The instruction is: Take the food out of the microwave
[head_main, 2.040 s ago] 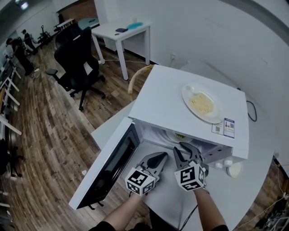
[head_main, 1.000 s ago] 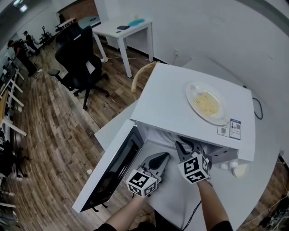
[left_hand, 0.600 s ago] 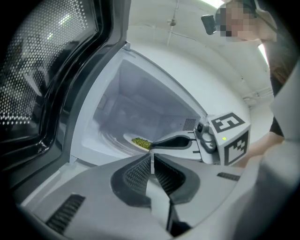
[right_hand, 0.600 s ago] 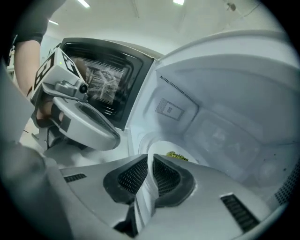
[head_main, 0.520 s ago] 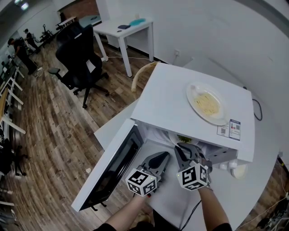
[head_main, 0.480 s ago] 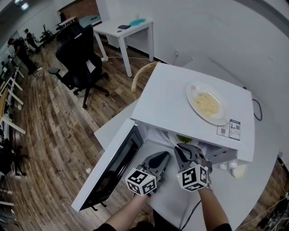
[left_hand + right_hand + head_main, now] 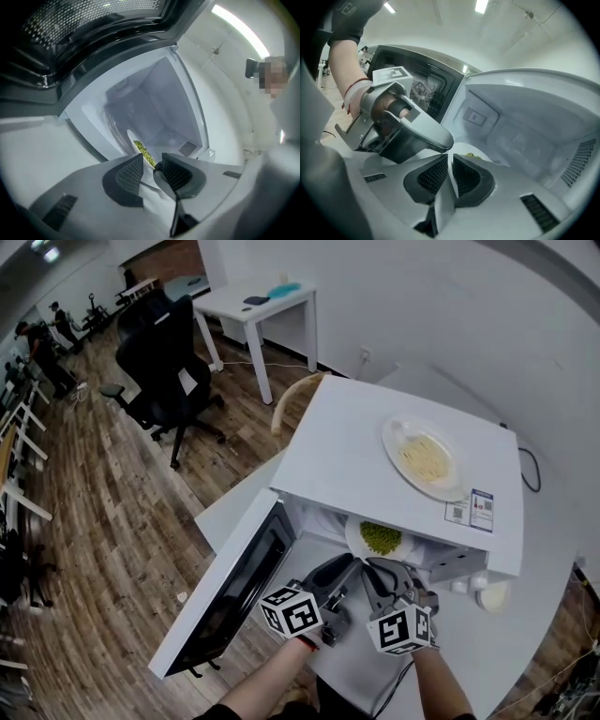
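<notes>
The white microwave (image 7: 356, 451) stands with its door (image 7: 230, 592) swung open to the left. A white plate of green food (image 7: 380, 538) sits at the mouth of the cavity, partly out from under the top. My right gripper (image 7: 385, 569) is shut on the plate's near rim (image 7: 471, 156), and its jaws have just been closing; in the right gripper view (image 7: 451, 169) the rim fills the thin gap. My left gripper (image 7: 343, 567) is just left of it and rolled over. Its jaws (image 7: 149, 169) have just been opening and stand apart, with the plate's edge (image 7: 139, 150) between them.
A second plate with pale noodles (image 7: 422, 457) lies on top of the microwave. A small white round thing (image 7: 491, 594) sits right of the microwave on the white table (image 7: 234, 507). A black office chair (image 7: 159, 352) and a white desk (image 7: 253, 301) stand beyond on the wood floor.
The plate of green food has come forward out of the cavity with my right gripper. My left gripper has rolled and its jaws have spread beside the plate's rim.
</notes>
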`<state>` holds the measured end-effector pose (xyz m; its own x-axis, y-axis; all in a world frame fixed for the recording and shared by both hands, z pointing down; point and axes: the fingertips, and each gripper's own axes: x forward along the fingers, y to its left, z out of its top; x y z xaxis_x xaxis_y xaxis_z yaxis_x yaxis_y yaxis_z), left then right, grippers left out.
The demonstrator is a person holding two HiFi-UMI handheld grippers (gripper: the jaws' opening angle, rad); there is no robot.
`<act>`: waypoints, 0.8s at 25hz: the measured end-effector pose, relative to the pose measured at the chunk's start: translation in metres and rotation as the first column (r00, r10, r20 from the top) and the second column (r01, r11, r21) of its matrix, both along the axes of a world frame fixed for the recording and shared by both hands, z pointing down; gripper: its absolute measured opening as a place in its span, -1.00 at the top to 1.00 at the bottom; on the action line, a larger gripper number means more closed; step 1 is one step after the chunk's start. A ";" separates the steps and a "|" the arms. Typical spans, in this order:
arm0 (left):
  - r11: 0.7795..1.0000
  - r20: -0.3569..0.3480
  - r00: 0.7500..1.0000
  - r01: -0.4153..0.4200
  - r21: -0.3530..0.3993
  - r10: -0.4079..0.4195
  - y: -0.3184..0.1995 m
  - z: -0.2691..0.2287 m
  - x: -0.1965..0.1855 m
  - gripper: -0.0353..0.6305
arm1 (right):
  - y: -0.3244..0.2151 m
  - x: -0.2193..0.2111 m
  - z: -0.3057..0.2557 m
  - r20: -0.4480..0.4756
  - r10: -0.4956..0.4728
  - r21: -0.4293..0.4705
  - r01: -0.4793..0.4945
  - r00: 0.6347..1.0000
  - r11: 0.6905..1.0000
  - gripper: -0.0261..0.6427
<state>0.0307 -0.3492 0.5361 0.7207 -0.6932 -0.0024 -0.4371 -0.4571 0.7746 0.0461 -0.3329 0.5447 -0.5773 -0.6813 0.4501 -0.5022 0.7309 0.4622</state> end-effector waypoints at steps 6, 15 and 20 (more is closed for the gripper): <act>0.996 -0.125 0.992 -0.007 -0.086 -0.004 0.000 0.007 0.003 0.56 | 0.007 0.006 0.001 0.019 0.009 0.012 -0.010 1.000 1.000 0.76; 0.985 -0.198 0.980 -0.048 -0.164 0.014 0.003 0.015 0.012 0.56 | 0.018 0.005 -0.006 0.053 -0.009 0.015 0.009 0.999 1.000 0.76; 0.978 -0.277 0.961 -0.067 -0.196 0.010 0.005 0.017 0.017 0.56 | 0.029 0.001 -0.004 0.053 -0.050 0.021 0.049 0.997 0.999 0.76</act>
<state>0.0477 -0.3438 0.5531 0.7382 -0.6713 -0.0661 -0.1811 -0.2916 0.9393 0.0476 -0.3034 0.5411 -0.6332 -0.6600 0.4042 -0.4904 0.7462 0.4502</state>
